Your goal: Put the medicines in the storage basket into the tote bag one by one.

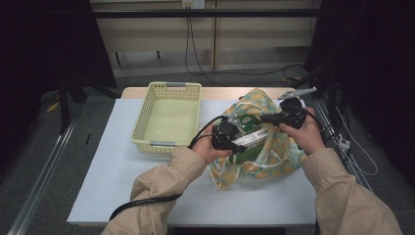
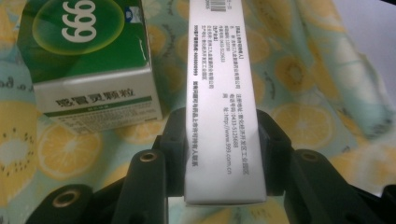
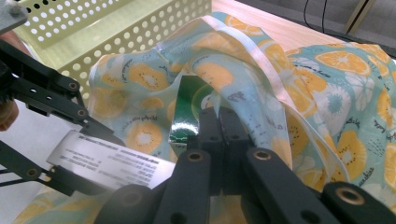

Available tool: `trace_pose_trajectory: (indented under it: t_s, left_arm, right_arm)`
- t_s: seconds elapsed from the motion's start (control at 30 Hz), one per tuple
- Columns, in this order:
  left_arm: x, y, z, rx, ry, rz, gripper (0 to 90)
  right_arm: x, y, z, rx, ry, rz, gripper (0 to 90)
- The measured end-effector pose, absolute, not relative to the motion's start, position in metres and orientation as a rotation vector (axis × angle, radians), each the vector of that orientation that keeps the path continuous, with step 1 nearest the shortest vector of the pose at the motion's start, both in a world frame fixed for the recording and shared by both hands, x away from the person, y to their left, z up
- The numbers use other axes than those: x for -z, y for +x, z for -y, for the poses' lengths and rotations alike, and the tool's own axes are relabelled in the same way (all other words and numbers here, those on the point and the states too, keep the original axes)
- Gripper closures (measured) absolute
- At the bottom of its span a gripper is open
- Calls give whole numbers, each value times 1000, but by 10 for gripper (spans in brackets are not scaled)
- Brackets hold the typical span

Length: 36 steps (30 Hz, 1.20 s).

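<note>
free: bare surface (image 1: 112,171) left and near of the basket (image 1: 169,117), basket hollow | blocked: fruit-print bag (image 1: 274,156) heaped right of centre, green box (image 1: 247,125) and white box (image 1: 249,139) at its mouth | tight: gap between basket and bag

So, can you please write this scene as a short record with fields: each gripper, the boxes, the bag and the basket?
left gripper: shut on the long white box
right gripper: shut on the fruit-print bag, pinching its rim
green box: lying on the bag's cloth
yellow basket: left of the bag, nothing inside
table: bears the bag and basket
</note>
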State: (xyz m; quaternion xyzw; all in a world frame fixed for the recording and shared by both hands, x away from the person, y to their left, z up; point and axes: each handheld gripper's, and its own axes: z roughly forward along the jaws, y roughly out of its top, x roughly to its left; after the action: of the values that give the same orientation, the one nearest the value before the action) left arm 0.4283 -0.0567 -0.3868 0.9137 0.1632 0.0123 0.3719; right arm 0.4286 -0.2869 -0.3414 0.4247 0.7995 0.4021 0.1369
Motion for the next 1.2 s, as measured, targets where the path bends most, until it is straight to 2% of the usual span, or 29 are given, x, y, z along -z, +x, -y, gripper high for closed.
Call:
trace_pose_trajectory:
  t_s: [0.47, 0.83, 0.9, 1.0, 1.03, 1.07, 1.2]
  left_arm:
    - [389, 438, 81, -94, 2356, -472, 628]
    - [397, 451, 101, -101, 2265, -524, 620]
    - [400, 454, 101, -63, 2231, -549, 577]
    - [399, 453, 99, 11, 2210, -549, 341]
    - [398, 451, 96, -12, 2233, -538, 304]
    - [397, 450, 93, -24, 2236, -528, 313]
    - [391, 443, 77, 12, 2223, -492, 194]
  right_arm:
    - [340, 429, 285, -1183, 1219, -2314, 900]
    - [342, 430, 289, -1192, 1234, -2306, 900]
    - [343, 431, 288, -1192, 1237, -2309, 900]
    - [343, 430, 287, -1185, 1231, -2314, 900]
    - [343, 430, 288, -1183, 1232, -2314, 900]
    - [343, 430, 288, -1184, 1232, -2313, 900]
    - [346, 429, 288, -1175, 1240, -2316, 900]
